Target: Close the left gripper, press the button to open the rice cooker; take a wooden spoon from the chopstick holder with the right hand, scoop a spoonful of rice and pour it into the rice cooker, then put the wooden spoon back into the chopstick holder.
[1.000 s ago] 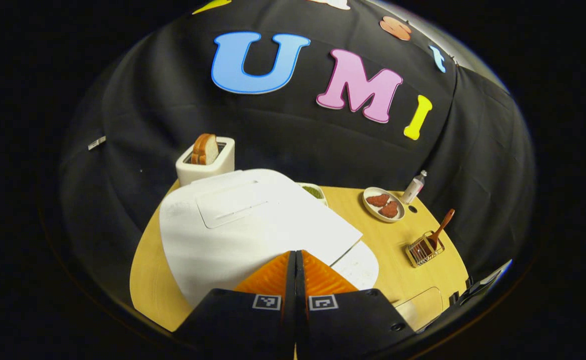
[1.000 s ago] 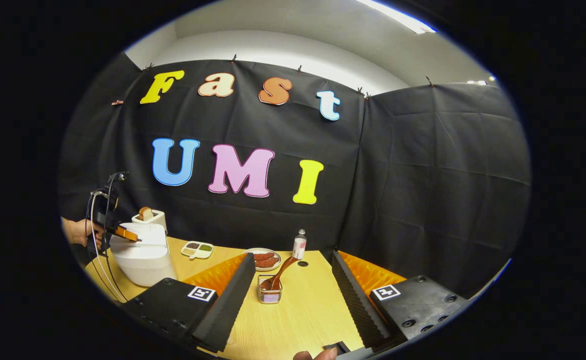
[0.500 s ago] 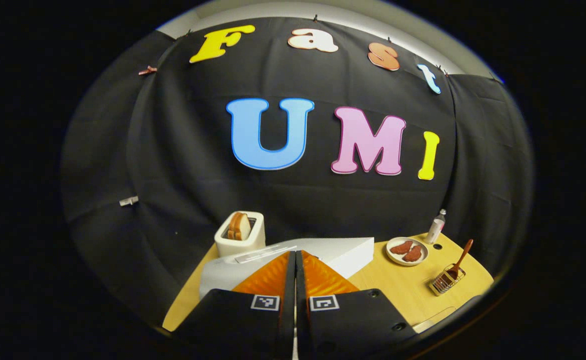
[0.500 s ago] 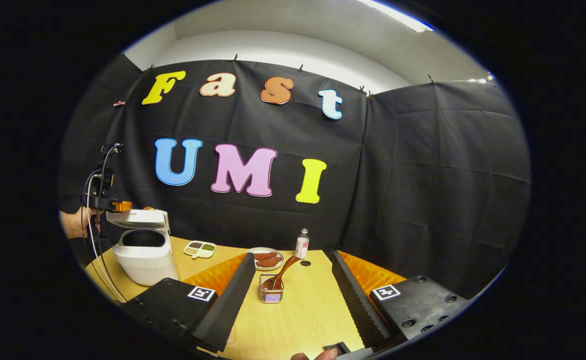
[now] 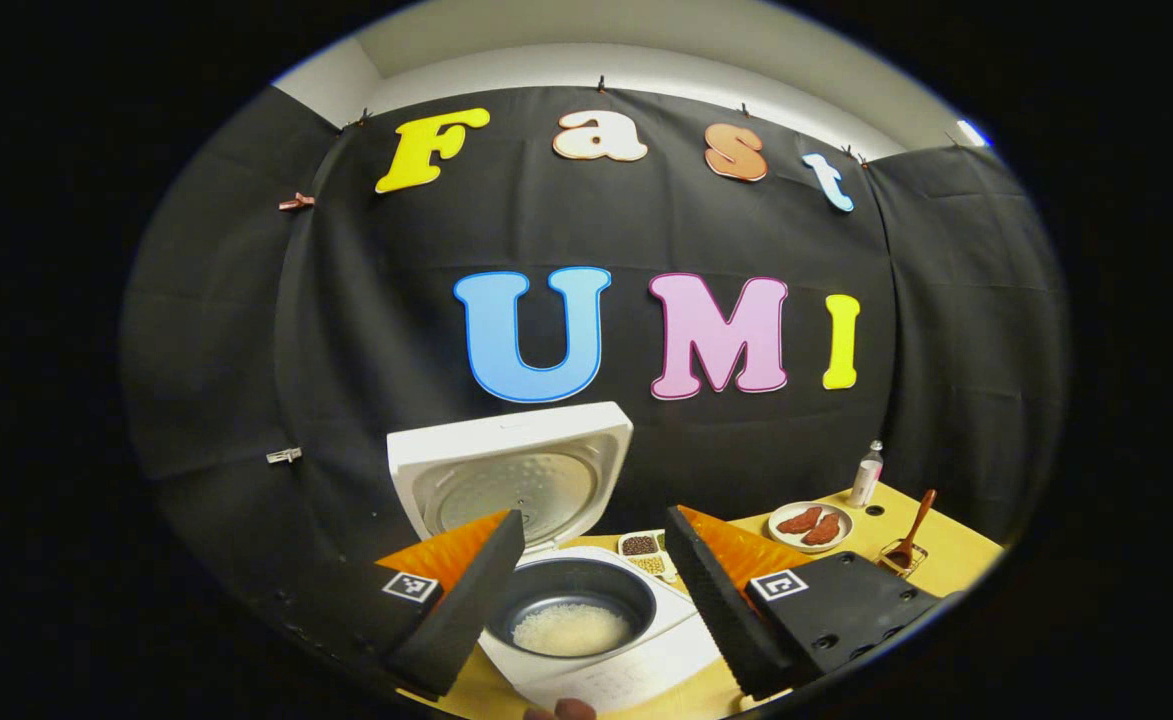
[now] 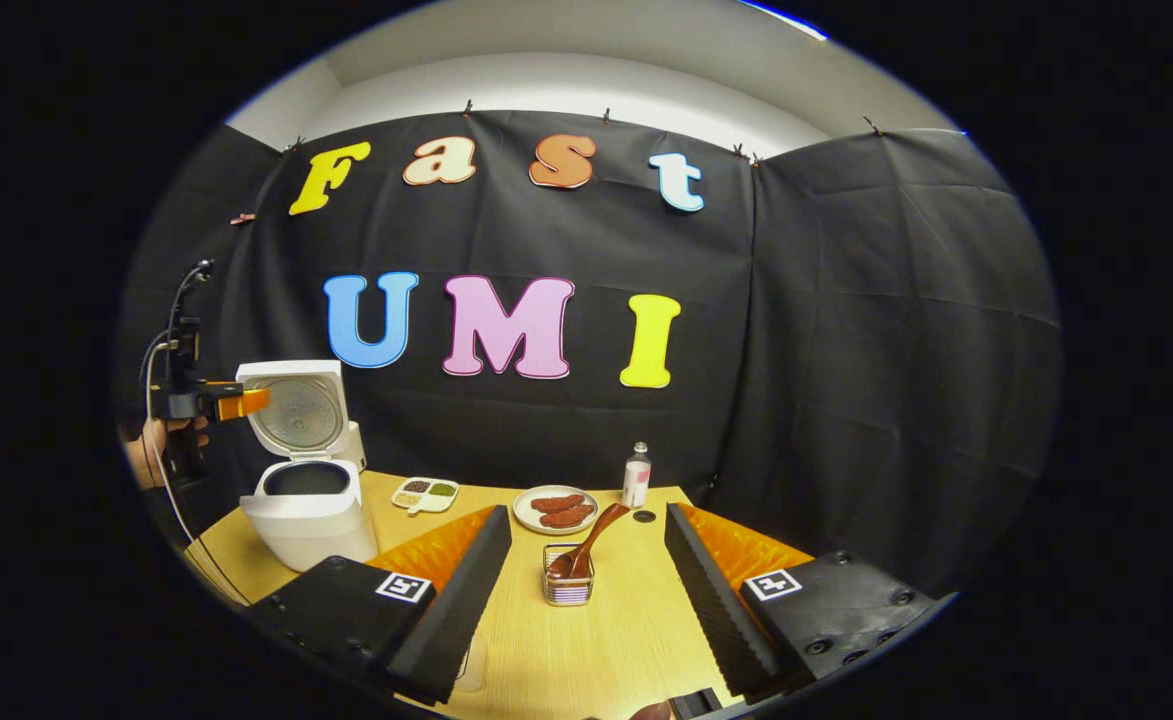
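Both hand-held grippers gape wide, empty: left (image 5: 594, 590), right (image 6: 586, 590). Wooden spoon (image 6: 586, 545): light, stiff; pinch upper handle.

You had a round plate (image 6: 555, 509) with two reddish-brown pieces of food near the back of the wooden table (image 6: 636, 630). A small bottle (image 6: 634, 474) stood upright just beside it, and a divided dish (image 6: 425, 493) of grains lay farther along that edge.
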Demonstrator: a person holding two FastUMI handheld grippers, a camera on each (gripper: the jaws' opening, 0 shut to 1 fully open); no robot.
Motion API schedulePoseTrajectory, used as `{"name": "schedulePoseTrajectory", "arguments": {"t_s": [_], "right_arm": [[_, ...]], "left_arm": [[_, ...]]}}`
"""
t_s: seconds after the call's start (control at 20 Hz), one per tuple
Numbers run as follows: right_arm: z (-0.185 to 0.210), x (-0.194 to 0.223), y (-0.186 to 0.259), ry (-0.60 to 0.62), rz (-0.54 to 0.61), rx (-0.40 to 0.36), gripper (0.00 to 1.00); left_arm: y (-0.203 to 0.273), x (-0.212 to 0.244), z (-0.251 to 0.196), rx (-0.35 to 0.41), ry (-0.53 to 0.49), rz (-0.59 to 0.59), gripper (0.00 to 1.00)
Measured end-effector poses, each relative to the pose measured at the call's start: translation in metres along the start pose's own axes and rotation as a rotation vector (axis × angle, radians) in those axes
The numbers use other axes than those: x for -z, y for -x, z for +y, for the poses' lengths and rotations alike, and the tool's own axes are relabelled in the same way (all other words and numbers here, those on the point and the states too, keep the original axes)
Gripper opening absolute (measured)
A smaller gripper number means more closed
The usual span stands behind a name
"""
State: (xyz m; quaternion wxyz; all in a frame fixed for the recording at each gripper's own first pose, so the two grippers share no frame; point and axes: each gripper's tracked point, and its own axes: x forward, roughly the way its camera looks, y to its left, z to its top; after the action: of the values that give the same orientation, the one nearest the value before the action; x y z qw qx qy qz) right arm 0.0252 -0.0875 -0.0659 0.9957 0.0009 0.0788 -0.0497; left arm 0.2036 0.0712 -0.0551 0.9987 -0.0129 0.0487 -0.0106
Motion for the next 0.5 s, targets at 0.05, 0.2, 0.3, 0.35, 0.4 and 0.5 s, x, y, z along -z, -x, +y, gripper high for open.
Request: {"name": "schedulePoseTrajectory", "arguments": {"t_s": [0.05, 0.2, 0.3, 0.35, 0.4, 0.5], "right_arm": [[0.004, 0.005, -0.007, -0.006, 0.01, -0.027, 0.98], [0.007, 0.023, -0.032, -0.021, 0.05, -0.084, 0.98], [0.005, 0.036, -0.051, -0.046, 0.077, -0.105, 0.98], [0.006, 0.044, -0.062, -0.064, 0.104, -0.118, 0.98], [0.006, 0.056, -0.072, -0.08, 0.133, -0.132, 0.98], [0.004, 0.076, -0.096, -0.104, 0.179, -0.149, 0.98]], "left_arm": [[0.01, -0.002, -0.007, 0.003, 0.008, -0.009, 0.97], [0.041, -0.012, -0.027, 0.014, 0.035, -0.031, 0.97], [0.061, -0.01, -0.04, 0.009, 0.067, -0.032, 0.97], [0.072, -0.005, -0.046, 0.002, 0.089, -0.024, 0.97], [0.082, 0.0, -0.051, -0.009, 0.11, -0.015, 0.97], [0.101, 0.013, -0.06, -0.027, 0.125, 0.003, 0.97]]}}
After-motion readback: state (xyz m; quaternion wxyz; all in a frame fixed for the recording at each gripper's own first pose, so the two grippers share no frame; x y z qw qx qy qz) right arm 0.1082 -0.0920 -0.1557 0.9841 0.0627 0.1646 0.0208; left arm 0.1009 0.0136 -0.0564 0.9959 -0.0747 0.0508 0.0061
